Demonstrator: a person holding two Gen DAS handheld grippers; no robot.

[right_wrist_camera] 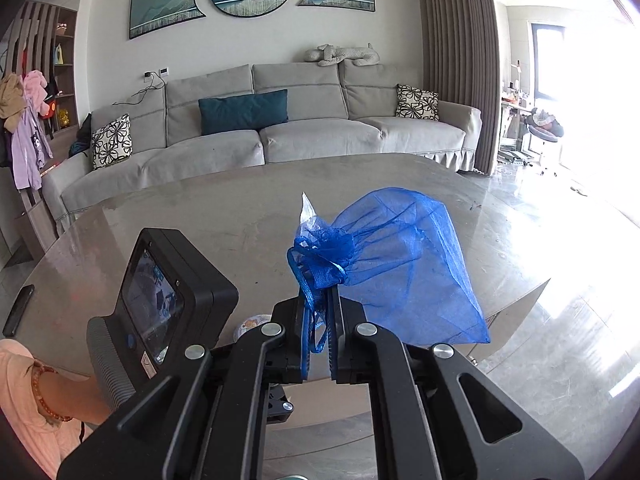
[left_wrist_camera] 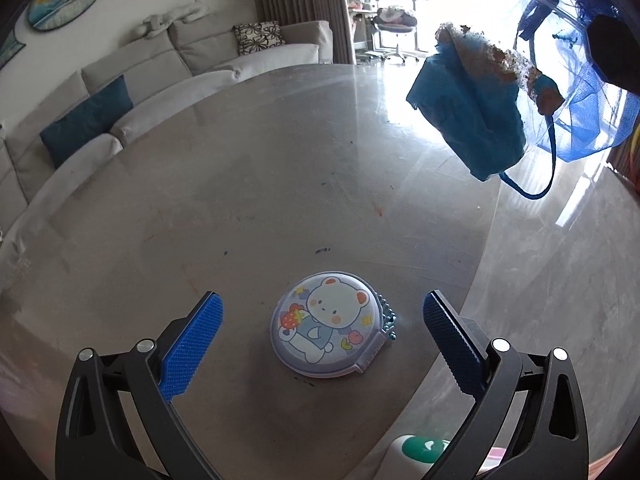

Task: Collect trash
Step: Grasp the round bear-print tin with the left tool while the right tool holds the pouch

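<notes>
A round case (left_wrist_camera: 324, 324) printed with a cartoon bear lies on the grey table (left_wrist_camera: 240, 200), a blue bead chain at its right side. My left gripper (left_wrist_camera: 323, 300) hovers over it, open, its blue pads (left_wrist_camera: 192, 344) standing wide on either side. My right gripper (right_wrist_camera: 320, 312) is shut on the gathered neck of a blue mesh drawstring bag (right_wrist_camera: 392, 264), held in the air above the table. In the left wrist view the bag (left_wrist_camera: 584, 120) hangs at the upper right with a teal packet (left_wrist_camera: 468, 120) with a crumbly brown edge beside it; whether the packet is inside is unclear.
A dark phone (right_wrist_camera: 18, 310) lies at the table's left edge. A white item with a green top (left_wrist_camera: 420, 448) sits near the front edge. The table's rim (left_wrist_camera: 486, 240) drops to glossy floor on the right. A grey sofa (right_wrist_camera: 280, 132) stands behind. A hand with a bead bracelet (right_wrist_camera: 48, 396) holds the left gripper.
</notes>
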